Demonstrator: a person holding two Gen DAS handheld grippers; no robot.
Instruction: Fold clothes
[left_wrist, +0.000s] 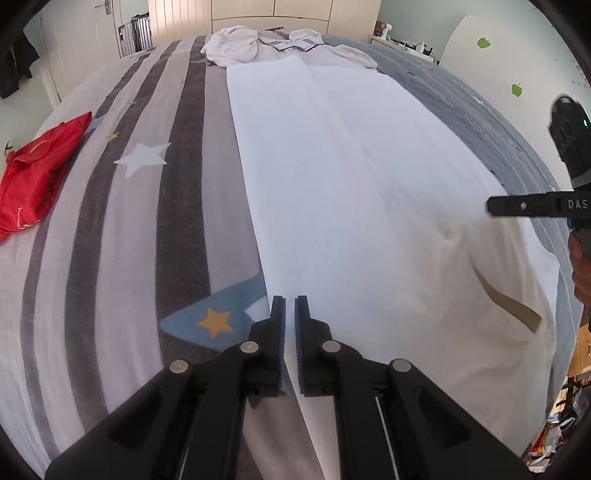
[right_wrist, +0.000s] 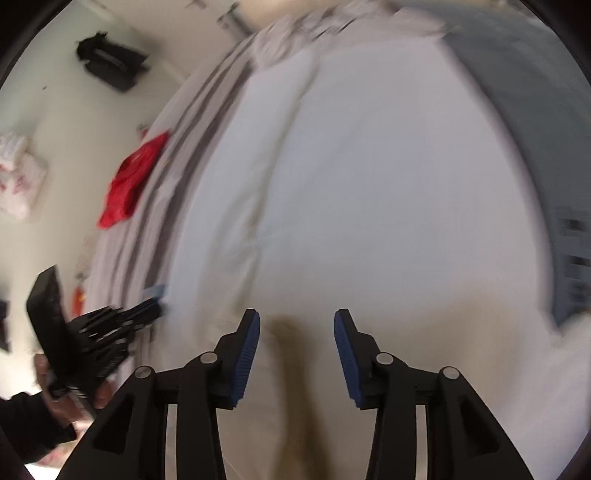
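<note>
I am holding my left tongs (left_wrist: 289, 301) pressed together over the left edge of the white trousers (left_wrist: 332, 184) lying lengthwise on the striped bed (left_wrist: 110, 240), while my right tongs (right_wrist: 297, 325) are hanging spread and empty above their near end.

The white trousers (left_wrist: 332, 177) were smooth matt cloth, pressed flat along the bed (left_wrist: 110, 258), whose cover was a softer, faintly napped fabric — striped grey. Left of the trousers lay a red garment (left_wrist: 33, 173) of slightly sheeny cloth. The left tongs (left_wrist: 290, 314) were matt black plastic with ribbed blue pads (left_wrist: 300, 354) and dull metal rivets.
</note>
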